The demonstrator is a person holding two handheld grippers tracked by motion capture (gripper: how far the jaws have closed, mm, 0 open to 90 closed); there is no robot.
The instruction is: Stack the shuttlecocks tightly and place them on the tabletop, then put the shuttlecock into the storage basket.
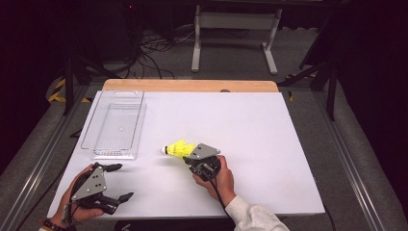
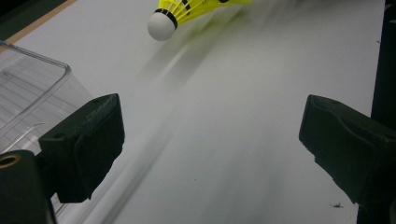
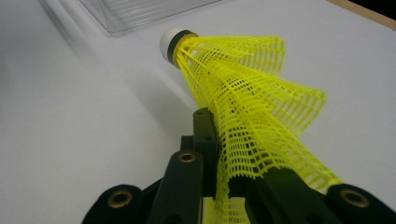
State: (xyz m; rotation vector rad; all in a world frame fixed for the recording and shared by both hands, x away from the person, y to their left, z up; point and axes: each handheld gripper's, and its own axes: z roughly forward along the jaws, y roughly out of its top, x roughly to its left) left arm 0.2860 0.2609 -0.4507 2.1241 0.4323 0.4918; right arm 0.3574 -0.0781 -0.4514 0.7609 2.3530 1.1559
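Yellow mesh skirt of a white-tipped shuttlecock [image 3: 243, 107] crumples between the right hand-held gripper [image 3: 229, 182] clamped jaws; the left hand-held gripper [image 2: 210, 144] gapes empty above the matte white table [image 1: 240, 125].

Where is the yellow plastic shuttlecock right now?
The yellow plastic shuttlecock is near the table's middle in the high view, clamped by its skirt in the right gripper, its white cork pointing towards the clear plastic tray.
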